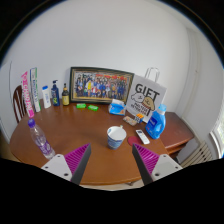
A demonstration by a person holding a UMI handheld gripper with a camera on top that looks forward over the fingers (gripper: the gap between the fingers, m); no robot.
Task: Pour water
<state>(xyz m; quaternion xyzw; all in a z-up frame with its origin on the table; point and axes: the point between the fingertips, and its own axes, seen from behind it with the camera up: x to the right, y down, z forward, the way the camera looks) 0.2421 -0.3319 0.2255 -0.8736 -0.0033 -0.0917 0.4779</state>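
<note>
A white and blue cup (117,137) stands upright on the round wooden table (70,125), just ahead of my fingers and a little right of their midline. A clear plastic bottle with a pink cap (40,140) stands near the table's left edge, beyond my left finger. My gripper (111,163) is open, its magenta pads (75,160) spread wide above the table's near edge. Nothing is between the fingers.
A framed group photo (100,84) leans on the wall behind the table. Bottles (54,95) stand at the back left, green items (86,105) lie before the photo, a white "GIFT" bag (147,97) and a blue object (118,106) stand at the back right. A remote (143,136) lies right of the cup.
</note>
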